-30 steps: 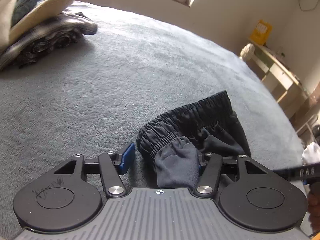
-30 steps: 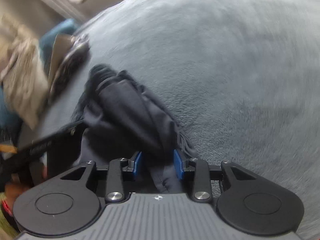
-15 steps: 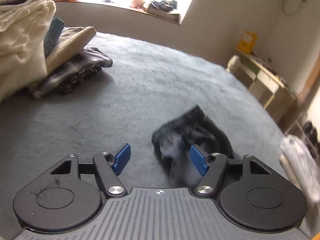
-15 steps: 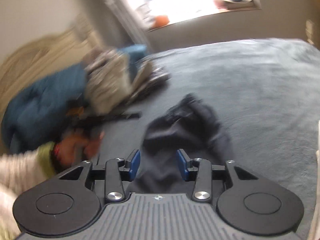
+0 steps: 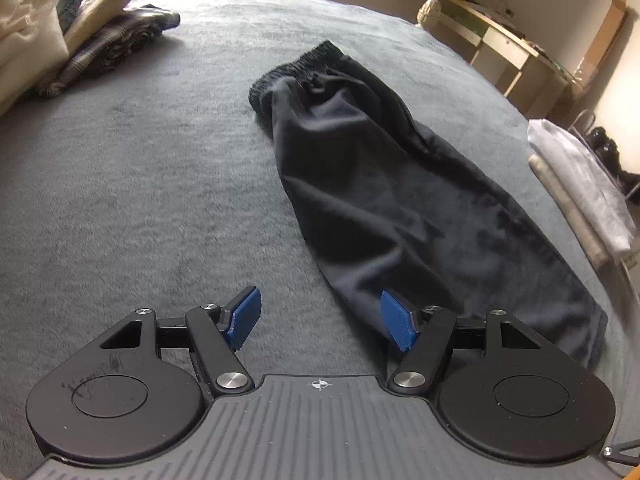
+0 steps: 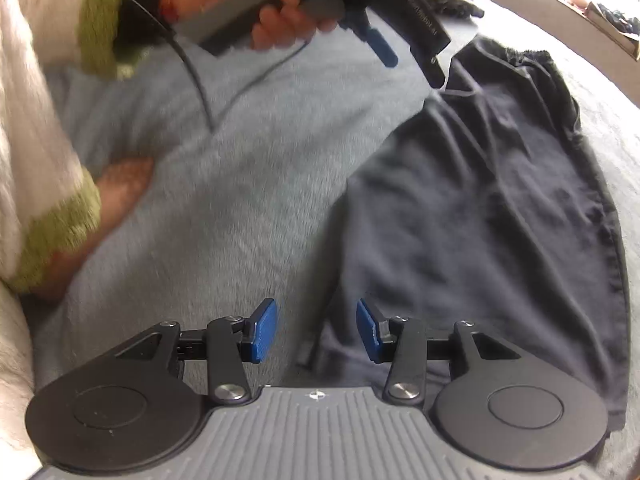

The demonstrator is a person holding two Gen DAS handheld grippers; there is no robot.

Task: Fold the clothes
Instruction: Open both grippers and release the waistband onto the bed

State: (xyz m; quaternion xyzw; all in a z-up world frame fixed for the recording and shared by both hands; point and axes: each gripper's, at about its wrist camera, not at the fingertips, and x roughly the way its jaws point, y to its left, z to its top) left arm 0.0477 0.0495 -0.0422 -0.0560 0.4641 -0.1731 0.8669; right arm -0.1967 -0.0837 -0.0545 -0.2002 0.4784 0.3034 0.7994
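Dark shorts (image 5: 384, 184) with an elastic waistband lie stretched flat on the grey blanket (image 5: 140, 200), waistband at the far end. My left gripper (image 5: 320, 320) hovers open over the near left edge of the shorts, and its blue pads (image 5: 244, 318) hold nothing. In the right wrist view the shorts (image 6: 500, 208) fill the right half. My right gripper (image 6: 316, 330) is open above their near corner, with cloth below the jaws but not pinched. A hand carries the left gripper (image 6: 412, 60) at the top of that view, near the waistband.
A heap of unfolded clothes (image 5: 60, 32) sits at the far left of the bed. Folded pale cloth (image 5: 580, 188) lies along the right edge, with a wooden desk (image 5: 500, 40) beyond. A cream and green sleeve (image 6: 44, 184) fills the left of the right wrist view.
Both grippers let go of the shorts and opened wider. They drew back towards the near end, the right one swinging far and rolling. The shorts went from bunched up to spread flat.
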